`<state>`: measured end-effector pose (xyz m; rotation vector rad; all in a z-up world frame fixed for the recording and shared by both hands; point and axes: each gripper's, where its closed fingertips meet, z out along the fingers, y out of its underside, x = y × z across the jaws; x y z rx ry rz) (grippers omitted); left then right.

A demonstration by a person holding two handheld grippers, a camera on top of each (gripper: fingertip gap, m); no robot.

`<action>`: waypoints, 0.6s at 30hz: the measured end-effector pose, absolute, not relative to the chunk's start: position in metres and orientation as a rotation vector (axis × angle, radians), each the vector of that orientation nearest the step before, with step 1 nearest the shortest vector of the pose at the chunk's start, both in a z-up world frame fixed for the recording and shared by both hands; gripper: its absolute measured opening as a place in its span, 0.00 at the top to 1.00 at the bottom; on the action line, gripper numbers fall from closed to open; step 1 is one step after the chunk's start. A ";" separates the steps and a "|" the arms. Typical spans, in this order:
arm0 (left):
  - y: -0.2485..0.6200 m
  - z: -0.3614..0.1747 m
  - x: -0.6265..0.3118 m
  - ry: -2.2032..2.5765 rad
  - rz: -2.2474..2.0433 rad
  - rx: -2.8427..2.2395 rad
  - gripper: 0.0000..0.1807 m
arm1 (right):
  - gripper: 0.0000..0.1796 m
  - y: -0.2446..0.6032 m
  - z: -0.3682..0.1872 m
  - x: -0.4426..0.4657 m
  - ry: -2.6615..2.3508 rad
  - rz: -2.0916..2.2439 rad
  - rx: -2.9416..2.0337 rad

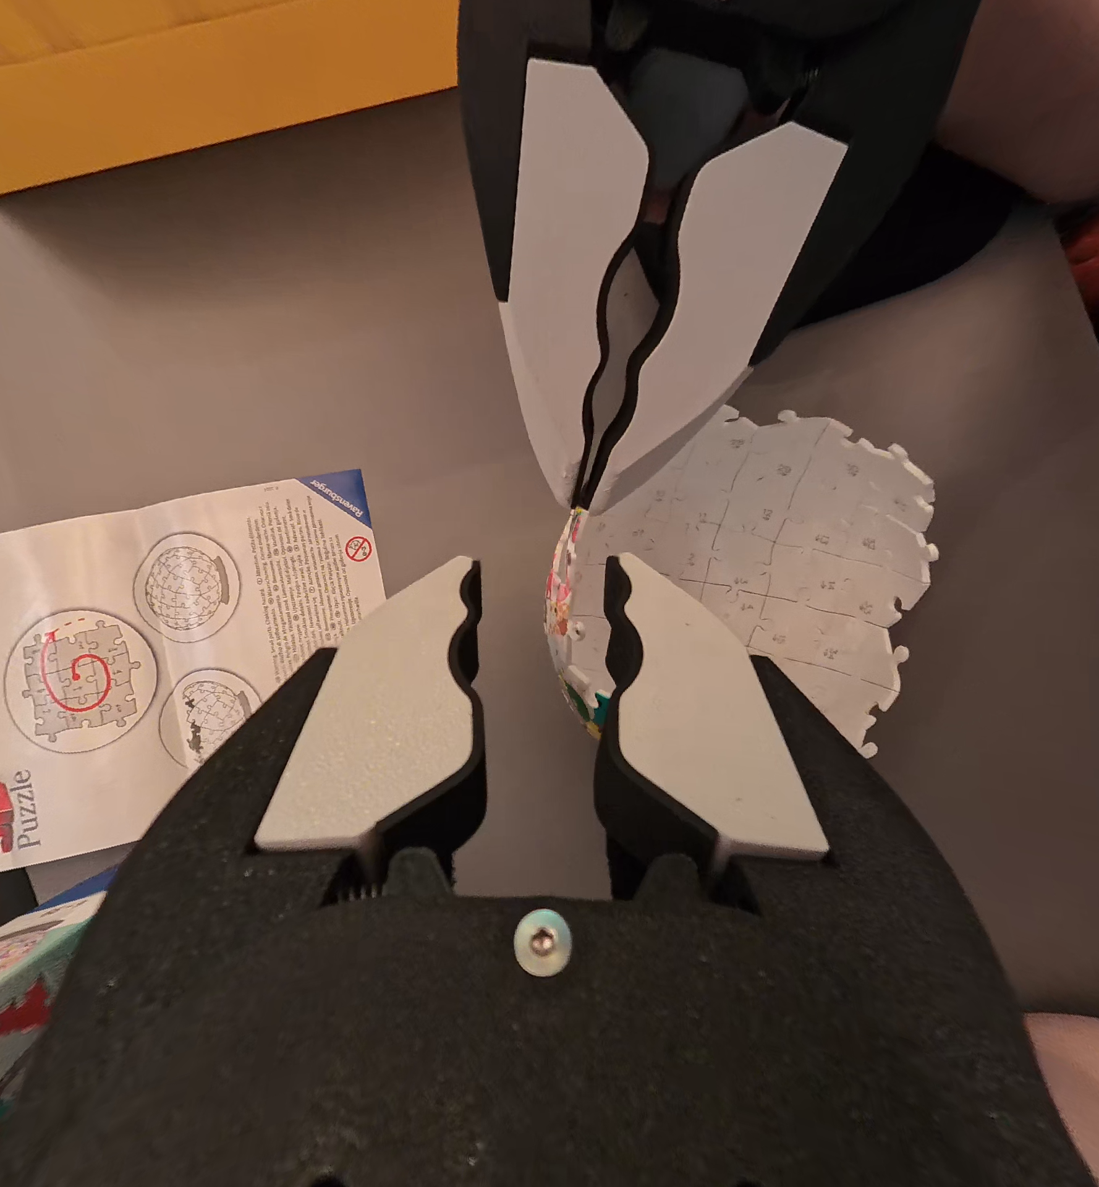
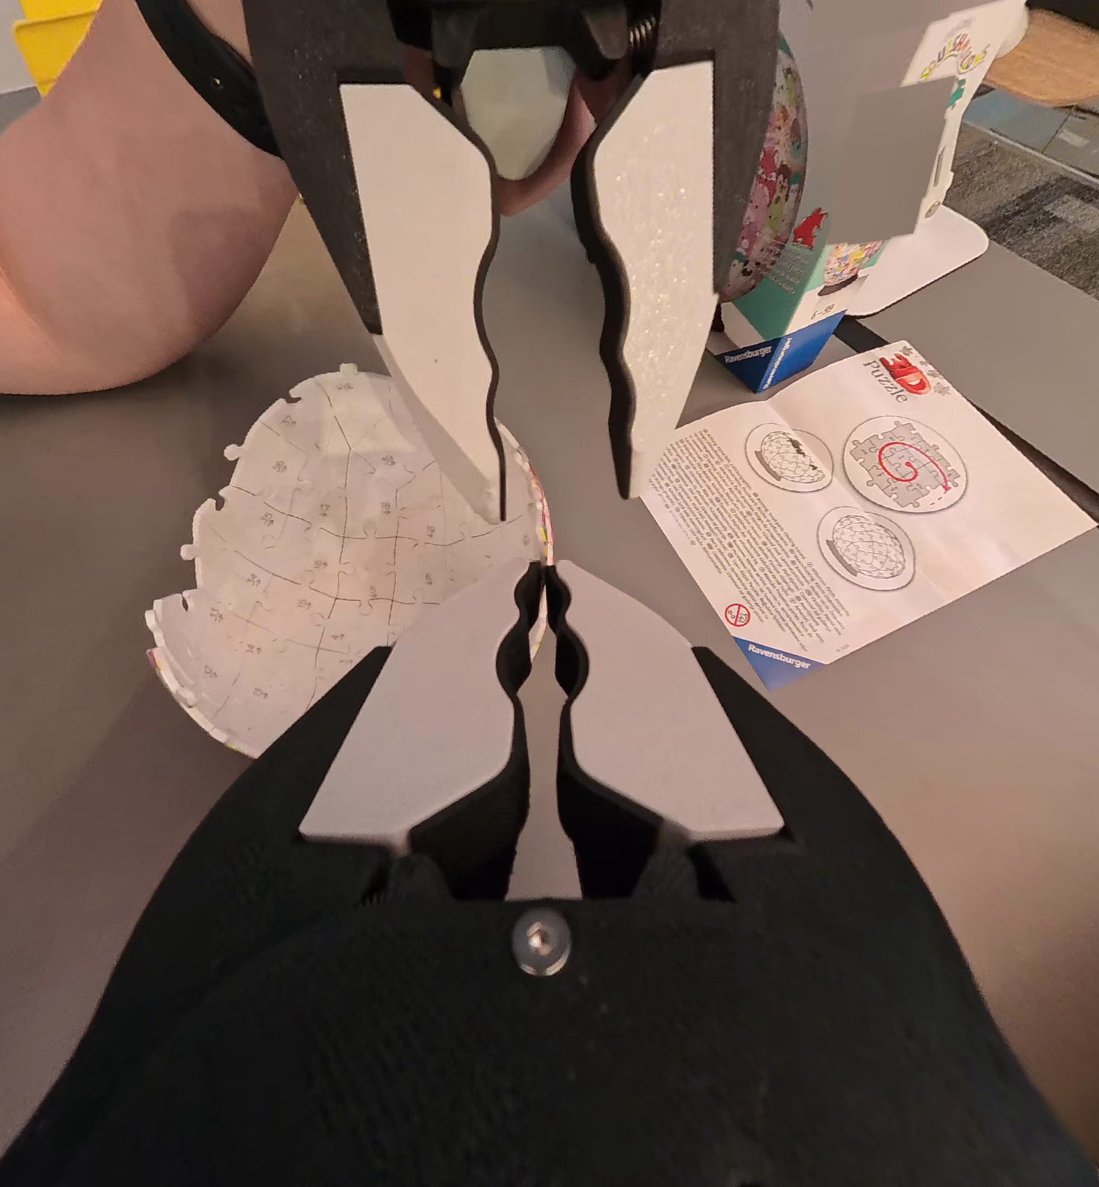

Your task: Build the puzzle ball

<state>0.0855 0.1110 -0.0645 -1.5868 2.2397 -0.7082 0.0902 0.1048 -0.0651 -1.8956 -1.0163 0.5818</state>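
Though seen almost edge-on, plainly pinched shut at the very tips: right gripper (image 2: 544, 568), clamped on the rim of the half-built puzzle ball (image 2: 316, 552), a curved white plastic shell of interlocked numbered pieces with a colourful printed outside. Facing it from the opposite side, left gripper (image 1: 544, 571), jaws spread wide and holding nothing, straddling that same rim just beside the pinch. One finger over the hollow, the other outside; possibly no contact, but hard to judge, with the white finger plates of each tool covering that stretch of rim in the other's view.

Shell resting on its curved outside on the flat grey tabletop (image 2: 84, 803), hollow showing to both cameras, jagged unfinished edge on the far side from the tips.

Near the shell, on the side of the gripped rim, an unfolded white paper instruction leaflet (image 2: 855, 514) with round diagrams and a blue corner, lying flat and apart from the puzzle. Beyond the leaflet, a teal and blue cardboard puzzle box (image 2: 784, 308), partly hidden behind the left gripper, and next to it an upright white card stand (image 2: 919, 257). Behind the shell, a person's bare forearm (image 2: 116, 257) down on the table. Well apart at the table's edge, a yellow cardboard box (image 1: 149, 96).
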 end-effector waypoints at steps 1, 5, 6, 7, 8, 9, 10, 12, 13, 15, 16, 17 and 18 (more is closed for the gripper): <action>0.111 -0.064 0.085 2.241 -0.688 -1.582 0.80 | 0.99 0.105 -0.065 0.090 -1.014 0.583 -1.894; 0.113 -0.056 0.088 2.207 -0.583 -1.541 0.79 | 0.99 0.104 -0.066 0.090 -1.012 0.579 -1.894; 0.116 -0.055 0.087 2.195 -0.516 -1.537 0.79 | 0.99 0.104 -0.066 0.090 -1.011 0.580 -1.893; 0.120 -0.055 0.086 2.182 -0.436 -1.537 0.78 | 0.99 0.104 -0.066 0.090 -1.010 0.581 -1.893; 0.121 -0.055 0.085 2.178 -0.371 -1.536 0.77 | 0.99 0.105 -0.066 0.090 -1.009 0.579 -1.893; 0.120 -0.054 0.084 2.179 -0.328 -1.531 0.76 | 0.99 0.105 -0.066 0.090 -1.009 0.578 -1.893; 0.118 -0.054 0.084 2.177 -0.295 -1.528 0.76 | 0.99 0.105 -0.066 0.090 -1.009 0.578 -1.893; 0.120 -0.052 0.084 2.145 -0.206 -1.532 0.76 | 0.99 0.105 -0.066 0.090 -1.010 0.572 -1.892; 0.122 -0.050 0.084 2.123 -0.167 -1.535 0.77 | 0.99 0.105 -0.066 0.089 -1.012 0.568 -1.890; 0.119 -0.046 0.084 2.104 -0.171 -1.535 0.79 | 0.99 0.105 -0.066 0.090 -1.017 0.557 -1.892; 0.113 -0.046 0.084 2.115 -0.207 -1.536 0.81 | 0.99 0.106 -0.067 0.090 -1.019 0.552 -1.892; 0.109 -0.045 0.084 2.137 -0.235 -1.539 0.82 | 0.99 0.106 -0.067 0.090 -1.021 0.552 -1.893; 0.107 -0.045 0.082 2.154 -0.241 -1.555 0.83 | 0.99 0.106 -0.067 0.089 -1.022 0.555 -1.890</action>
